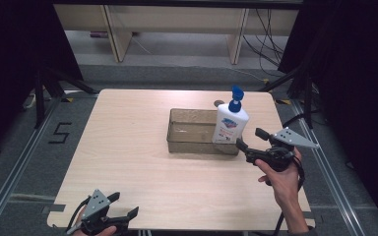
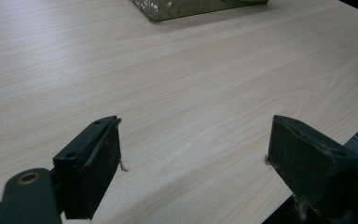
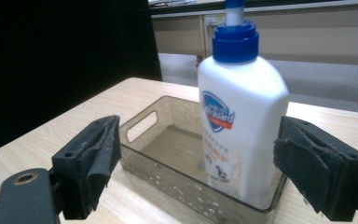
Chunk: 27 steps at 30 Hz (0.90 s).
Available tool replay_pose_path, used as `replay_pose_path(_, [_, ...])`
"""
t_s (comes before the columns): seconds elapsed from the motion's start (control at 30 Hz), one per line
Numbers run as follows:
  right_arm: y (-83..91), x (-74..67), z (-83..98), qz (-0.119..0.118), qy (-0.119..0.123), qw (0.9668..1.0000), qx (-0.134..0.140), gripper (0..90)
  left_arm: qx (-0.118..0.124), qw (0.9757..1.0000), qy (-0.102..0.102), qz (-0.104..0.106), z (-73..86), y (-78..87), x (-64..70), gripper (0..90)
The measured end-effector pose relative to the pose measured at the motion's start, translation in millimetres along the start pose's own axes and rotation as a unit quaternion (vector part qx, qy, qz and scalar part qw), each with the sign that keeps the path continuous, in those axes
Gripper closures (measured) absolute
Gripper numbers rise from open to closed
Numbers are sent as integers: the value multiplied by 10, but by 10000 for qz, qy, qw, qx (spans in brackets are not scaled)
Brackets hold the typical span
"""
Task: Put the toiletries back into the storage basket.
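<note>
A pale wooden worktop (image 1: 142,162) carries a translucent brownish tray (image 1: 187,140) a little toward two o'clock from its centre; a white pump bottle (image 1: 229,123) with a blue cap and blue-and-red label stands upright inside the tray at its three o'clock end, touching or very near the end wall; a small dark round object (image 1: 219,103) lies on the worktop just beyond the tray at twelve o'clock, too small to identify. The right tongs (image 1: 250,140) sit just beside the tray at its four o'clock corner, held in a hand (image 1: 281,179); their jaws stand wide apart with nothing between them, and in the right gripper view the bottle (image 3: 242,116) and tray (image 3: 168,182) lie ahead, framed by the jaws but untouched. The left tongs (image 1: 125,205) rest at the worktop's seven o'clock edge, well apart from the tray; their jaws are spread wide over bare wood in the left gripper view, a tray corner (image 2: 191,8) showing at twelve o'clock.
</note>
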State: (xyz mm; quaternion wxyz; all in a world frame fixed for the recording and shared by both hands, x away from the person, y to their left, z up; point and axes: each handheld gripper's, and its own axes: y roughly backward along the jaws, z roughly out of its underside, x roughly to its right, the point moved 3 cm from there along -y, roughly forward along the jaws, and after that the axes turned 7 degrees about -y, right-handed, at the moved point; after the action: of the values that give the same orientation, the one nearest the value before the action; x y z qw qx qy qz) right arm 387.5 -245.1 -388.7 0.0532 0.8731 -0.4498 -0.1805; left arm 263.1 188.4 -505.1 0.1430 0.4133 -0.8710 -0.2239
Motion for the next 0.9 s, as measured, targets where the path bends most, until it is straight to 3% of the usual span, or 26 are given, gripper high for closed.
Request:
replay_pose_path(0.03, [8, -24, 13, -5, -121, 9999, -39, 153, -43, 10000, -61, 7, 2, 7, -8, 168])
replay_pose_path(0.13, [3, -35, 38, -58, -3, 10000, -24, 153, -47, 10000, -80, -31, 1, 11, -3, 169])
replay_pose_path(0.17, [11, -58, 54, -22, -106, 9999, -80, 153, -47, 9999, -93, -36, 1, 13, -4, 168])
replay_pose_path(0.2, [7, -50, 57, -44, 14, 10000, -61, 153, -50, 9999, -101, -38, 0, 15, -4, 168])
replay_pose_path(0.27, [17, -68, 74, -42, 13, 9999, -141, 153, -14, 10000, -80, -32, -2, 12, -1, 168])
replay_pose_path(0.3, [21, -91, 87, -64, -97, 9998, -157, 153, -18, 10000, -83, -36, -2, 13, 0, 169])
replay_pose_path(0.5, [25, -114, 128, -90, 7, 9998, -187, 153, 23, 10000, -35, -5, -4, -1, 19, 169])
replay_pose_path(0.53, [26, -115, 132, -90, 36, 9998, -172, 153, -38, 9999, -104, 4, -2, 9, 12, 168])
replay_pose_path(0.57, [16, -137, 149, -183, -60, 9997, -127, 153, -17, 10000, -96, 7, -3, 5, 15, 169])
replay_pose_path(0.7, [25, -177, 192, -184, -124, 9996, -189, 153, -36, 9999, -104, 18, -1, 1, 19, 168])
replay_pose_path(0.9, [8, -175, 269, -256, -58, 9995, -201, 153, -5, 10000, -57, 32, -4, 2, 27, 165])
